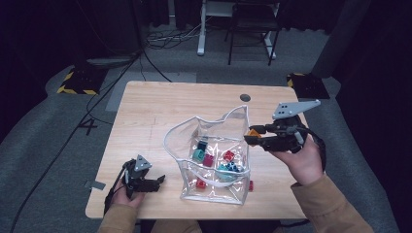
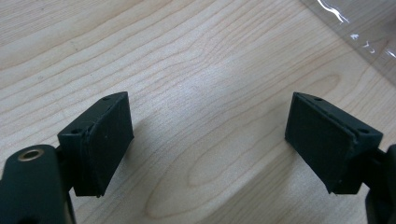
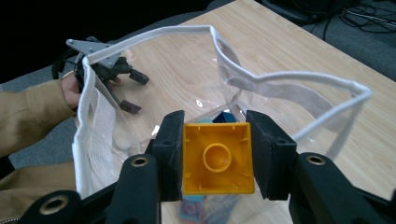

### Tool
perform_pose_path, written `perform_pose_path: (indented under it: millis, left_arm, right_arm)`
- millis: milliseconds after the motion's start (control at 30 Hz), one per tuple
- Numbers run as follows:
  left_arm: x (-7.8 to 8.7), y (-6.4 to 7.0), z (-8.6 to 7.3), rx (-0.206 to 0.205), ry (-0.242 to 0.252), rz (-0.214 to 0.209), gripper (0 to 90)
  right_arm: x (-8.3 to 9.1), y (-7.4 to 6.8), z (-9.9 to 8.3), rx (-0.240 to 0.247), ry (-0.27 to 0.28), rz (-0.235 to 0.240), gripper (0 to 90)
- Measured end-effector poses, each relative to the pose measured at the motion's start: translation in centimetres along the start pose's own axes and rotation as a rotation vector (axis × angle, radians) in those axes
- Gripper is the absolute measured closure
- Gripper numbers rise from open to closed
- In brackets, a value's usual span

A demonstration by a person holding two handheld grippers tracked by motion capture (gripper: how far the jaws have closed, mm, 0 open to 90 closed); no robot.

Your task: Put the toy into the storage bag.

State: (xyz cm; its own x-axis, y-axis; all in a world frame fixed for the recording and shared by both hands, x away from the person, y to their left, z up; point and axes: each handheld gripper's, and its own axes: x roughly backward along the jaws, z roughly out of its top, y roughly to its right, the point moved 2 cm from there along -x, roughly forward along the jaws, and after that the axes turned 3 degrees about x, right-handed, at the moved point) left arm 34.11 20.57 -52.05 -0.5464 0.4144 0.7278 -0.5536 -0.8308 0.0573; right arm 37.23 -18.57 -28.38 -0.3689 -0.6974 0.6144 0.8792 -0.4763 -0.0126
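Observation:
A clear plastic bag [image 1: 214, 160] with a white rim stands open in the middle of the table, with several coloured blocks [image 1: 209, 158] inside. My right gripper [image 1: 251, 135] hovers at the bag's right rim, shut on an orange block [image 3: 218, 158] whose hollow underside faces the camera; that block [image 1: 253, 132] sits just outside the rim. In the right gripper view the bag's mouth [image 3: 224, 88] gapes right in front of the jaws. My left gripper [image 1: 156, 182] rests open near the table's front left corner, left of the bag, nothing between its pads [image 2: 100, 140].
A small red block [image 1: 250, 185] lies on the table by the bag's front right corner. The wooden table [image 1: 145, 111] has a round hole [image 1: 245, 97] at its far edge. Cables, a yellow-striped base and a chair stand on the floor beyond.

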Motion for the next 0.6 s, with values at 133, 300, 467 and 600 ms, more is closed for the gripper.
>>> perform_pose_path:
  millis: [133, 300, 467, 600]
  left_arm:
    - [0.0, 0.0, 0.0, 0.001, 0.000, 0.000, 15.5]
    - [0.0, 0.0, 0.0, 0.005, 0.001, -0.001, 15.5]
    - [0.0, 0.0, 0.0, 0.000, -0.004, -0.003, 15.5]
    - [0.0, 0.0, 0.0, 0.005, -0.003, -0.003, 15.5]
  right_arm:
    - [-1.1, 0.1, 1.1, 0.008, -0.013, 0.021, 58.6]
    - [-2.4, 0.0, 2.4, 0.019, -0.036, 0.032, 58.5]
    - [-4.3, -0.2, 3.4, 0.027, -0.082, 0.039, 58.5]
    - [-5.6, -0.2, 4.0, 0.026, -0.122, 0.043, 58.5]
